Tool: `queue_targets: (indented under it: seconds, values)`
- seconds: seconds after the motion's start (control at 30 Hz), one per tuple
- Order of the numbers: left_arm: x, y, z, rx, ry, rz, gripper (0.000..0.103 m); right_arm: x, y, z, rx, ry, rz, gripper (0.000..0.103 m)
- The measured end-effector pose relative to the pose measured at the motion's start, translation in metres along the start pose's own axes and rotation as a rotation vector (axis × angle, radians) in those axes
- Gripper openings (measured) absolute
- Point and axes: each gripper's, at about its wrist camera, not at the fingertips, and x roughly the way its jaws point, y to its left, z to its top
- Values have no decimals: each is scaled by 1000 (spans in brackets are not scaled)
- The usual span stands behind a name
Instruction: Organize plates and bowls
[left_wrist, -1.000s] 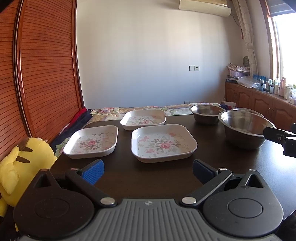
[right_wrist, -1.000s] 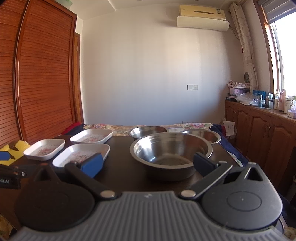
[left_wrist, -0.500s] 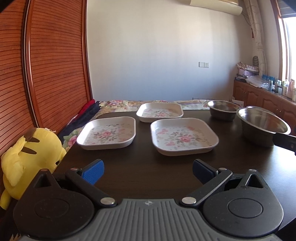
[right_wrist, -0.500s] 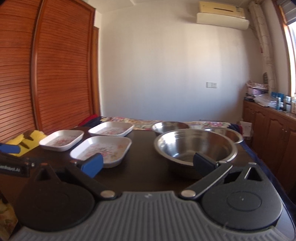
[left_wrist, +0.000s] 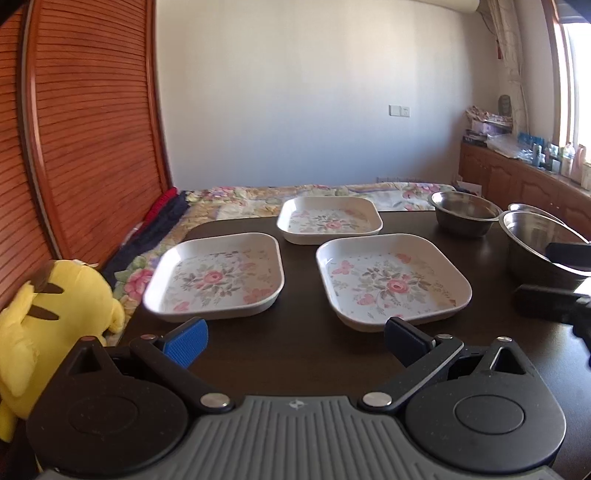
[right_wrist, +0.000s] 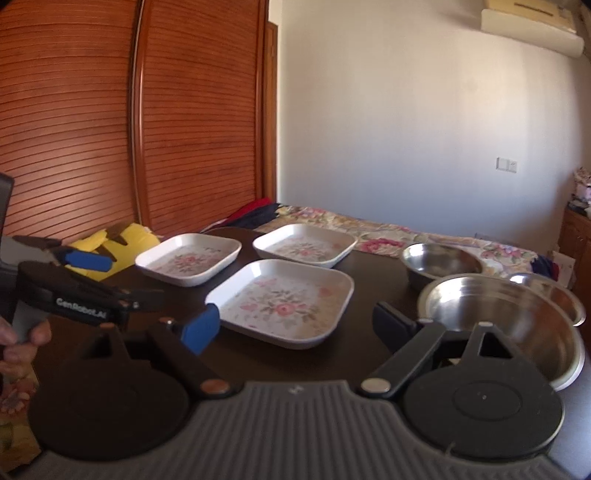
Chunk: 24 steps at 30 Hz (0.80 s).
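Three white square plates with pink flowers lie on the dark table (left_wrist: 295, 354): a left plate (left_wrist: 216, 277), a near right plate (left_wrist: 391, 282) and a far plate (left_wrist: 328, 219). Three steel bowls stand at the right: a large bowl (right_wrist: 506, 321), a small bowl (right_wrist: 439, 264) and a third bowl (right_wrist: 554, 291) behind the large one. My left gripper (left_wrist: 295, 338) is open and empty, just short of the two near plates. My right gripper (right_wrist: 295, 325) is open and empty, at the near right plate (right_wrist: 284, 301), with the large bowl beside its right finger.
A yellow plush toy (left_wrist: 48, 317) sits off the table's left edge. A floral bedspread (left_wrist: 314, 194) lies beyond the table. A wooden slatted wardrobe (left_wrist: 92, 129) stands at the left. A wooden counter (left_wrist: 524, 177) with bottles runs along the right wall.
Both grippers have moved forward and swung left. The plates now fill more of each view and the bowls have shifted right. Both stay open and empty.
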Motion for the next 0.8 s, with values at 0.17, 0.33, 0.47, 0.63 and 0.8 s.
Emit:
queue_targets:
  seconds: [0.17, 0.33, 0.47, 0.63, 0.8]
  values:
    - [19, 3, 8, 5, 25, -41, 102, 25, -2, 4, -22, 53, 19, 83]
    - [37, 7, 16, -1, 51, -85, 95, 46, -11, 8, -11, 108, 28, 74]
    - [50, 8, 23, -6, 60, -131, 83, 56, -15, 10, -13, 134, 28, 69]
    - [64, 5, 34, 15, 58, -145, 69, 67, -20, 13, -10, 158, 18, 63]
    - [74, 3, 38, 22, 72, -175, 54, 76, -20, 12, -12, 173, 12, 61]
